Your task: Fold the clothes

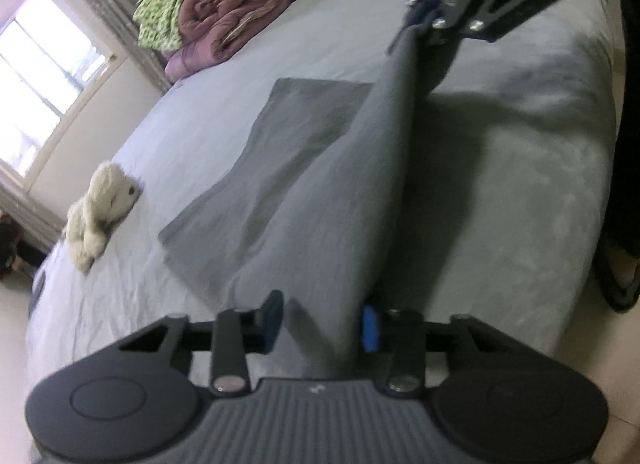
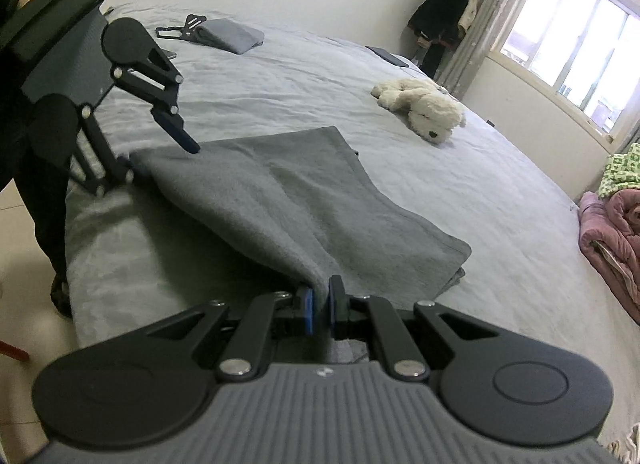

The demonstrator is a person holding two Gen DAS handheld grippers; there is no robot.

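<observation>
Both our grippers hold the grey cloth (image 2: 304, 200) near the bed's (image 2: 460, 192) edge: right gripper (image 2: 320, 310) pinching it, left gripper (image 1: 322, 322) parted around it.

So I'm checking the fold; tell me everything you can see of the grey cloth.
The grey cloth looks soft, plain and hemmed. Its far part lies flat on the bed; its near edge is lifted. The right gripper pinches one end, and the left gripper has its fingers spread around the other.
</observation>
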